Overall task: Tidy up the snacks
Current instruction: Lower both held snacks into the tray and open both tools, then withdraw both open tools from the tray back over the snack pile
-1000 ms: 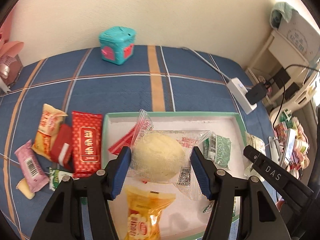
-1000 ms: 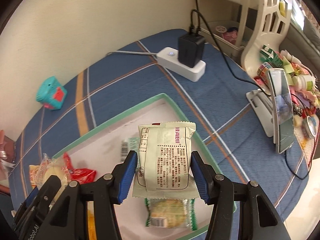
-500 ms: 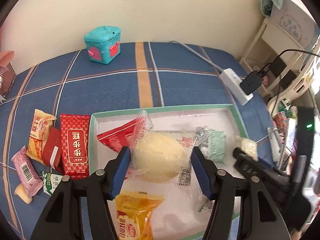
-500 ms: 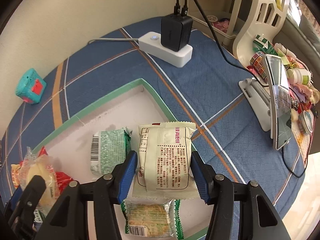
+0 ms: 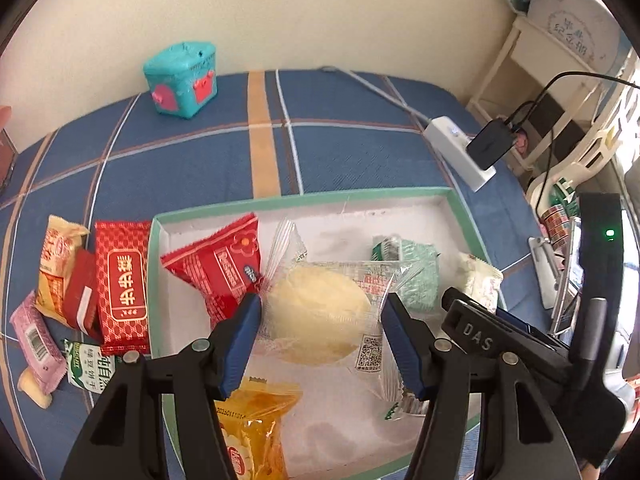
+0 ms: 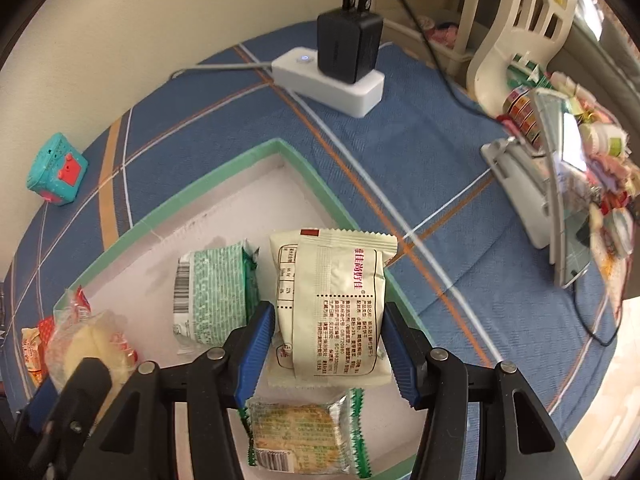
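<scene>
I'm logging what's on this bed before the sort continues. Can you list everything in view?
tray: 1, green-rimmed, mid-blanket
round cake packet: 1, clear, in left hand-held gripper, above tray
cream packet: 1, in right hand-held gripper
red packet: 1, in tray
green packets: 2, in tray
yellow packet: 1, in tray
loose snacks: several, mostly red, left of tray
toy box: 1, teal, by wall
power strip: 1, white, with black charger
left hand-held gripper: gripping
right hand-held gripper: gripping

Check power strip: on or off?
On. The white power strip shows a lit blue indicator beside the plugged-in black charger.
</scene>
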